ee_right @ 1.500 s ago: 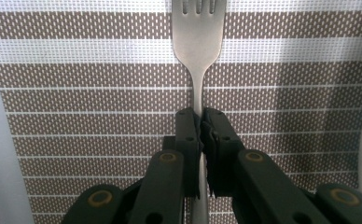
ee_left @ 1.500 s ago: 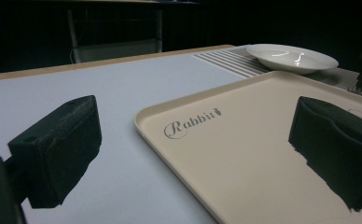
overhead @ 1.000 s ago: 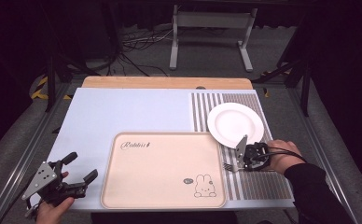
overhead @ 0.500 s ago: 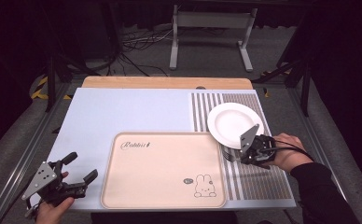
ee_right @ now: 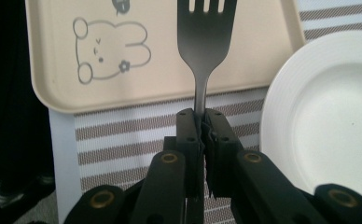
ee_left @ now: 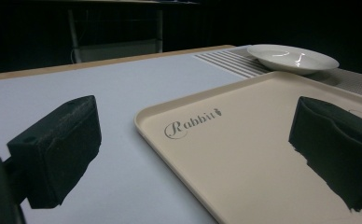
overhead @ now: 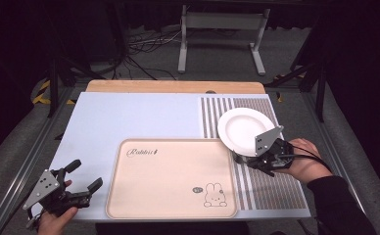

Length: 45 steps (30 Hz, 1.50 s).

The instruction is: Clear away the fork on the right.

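My right gripper (ee_right: 202, 122) is shut on the handle of a metal fork (ee_right: 206, 35), whose tines reach over the right edge of the beige rabbit tray (ee_right: 170, 84). From above, the right gripper (overhead: 249, 159) hovers over the striped mat (overhead: 271, 183), just below the white plate (overhead: 244, 128) and right of the tray (overhead: 171, 176). Down at the table's front left corner, my left gripper (overhead: 83, 183) is open and holds nothing. Its two black pads (ee_left: 60, 144) frame the tray (ee_left: 244, 149) and the distant plate (ee_left: 293, 58).
The pale blue table top (overhead: 129, 117) has a wooden strip (overhead: 176, 86) along its far edge. A metal stand (overhead: 222, 29) and cables lie on the dark floor beyond. Dark floor surrounds the table on both sides.
My right gripper with the fork has shifted slightly right and forward, turning beside the plate's lower edge. The left gripper has stayed in place.
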Tool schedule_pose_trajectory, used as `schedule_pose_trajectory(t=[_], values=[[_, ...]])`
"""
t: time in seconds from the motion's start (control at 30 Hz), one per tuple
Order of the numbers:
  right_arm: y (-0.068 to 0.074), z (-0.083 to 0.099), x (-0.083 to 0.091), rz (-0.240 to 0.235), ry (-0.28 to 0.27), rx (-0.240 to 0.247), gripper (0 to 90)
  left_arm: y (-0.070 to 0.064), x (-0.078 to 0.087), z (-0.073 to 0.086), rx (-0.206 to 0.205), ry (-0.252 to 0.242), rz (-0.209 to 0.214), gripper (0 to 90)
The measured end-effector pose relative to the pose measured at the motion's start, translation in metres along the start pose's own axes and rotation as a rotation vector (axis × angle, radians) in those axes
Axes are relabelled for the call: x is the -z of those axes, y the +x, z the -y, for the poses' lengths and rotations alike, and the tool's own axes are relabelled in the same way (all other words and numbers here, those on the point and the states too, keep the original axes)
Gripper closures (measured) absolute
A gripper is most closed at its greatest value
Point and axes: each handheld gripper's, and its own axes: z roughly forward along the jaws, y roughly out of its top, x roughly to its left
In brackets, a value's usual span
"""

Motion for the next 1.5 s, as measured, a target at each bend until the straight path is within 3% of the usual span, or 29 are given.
schedule_pose_trajectory(t=[0.2, 0.33, 0.53, 0.73, 0.87, 1.07, 1.23, 1.5], values=[[0.007, -0.015, 0.007, 0.021, -0.071, -0.024, 85.7, 0.000, 0.000, 0.000, 0.000, -0.003, -0.001, 3.0], [0.010, -0.023, 0.010, 0.027, -0.113, -0.085, 85.7, 0.000, 0.000, 0.000, -0.001, -0.002, -0.001, 3.0], [0.014, -0.032, 0.009, 0.043, -0.149, -0.145, 85.7, 0.000, 0.000, 0.000, 0.002, -0.006, 0.000, 3.0], [0.022, -0.046, 0.007, 0.058, -0.169, -0.165, 85.7, 0.000, 0.000, 0.000, 0.000, -0.004, 0.000, 3.0], [0.024, -0.055, 0.003, 0.073, -0.158, -0.197, 85.7, 0.000, 0.000, 0.000, -0.001, -0.005, -0.003, 3.0], [0.026, -0.069, -0.005, 0.093, -0.157, -0.320, 85.7, 0.000, 0.001, 0.000, -0.001, -0.003, -0.002, 3.0], [0.031, -0.080, -0.010, 0.112, -0.148, -0.382, 85.7, 0.000, 0.001, 0.000, -0.001, -0.002, 0.000, 3.1], [0.037, -0.090, -0.021, 0.110, -0.127, -0.424, 85.7, 0.000, 0.001, 0.000, 0.000, -0.001, 0.001, 3.0]])
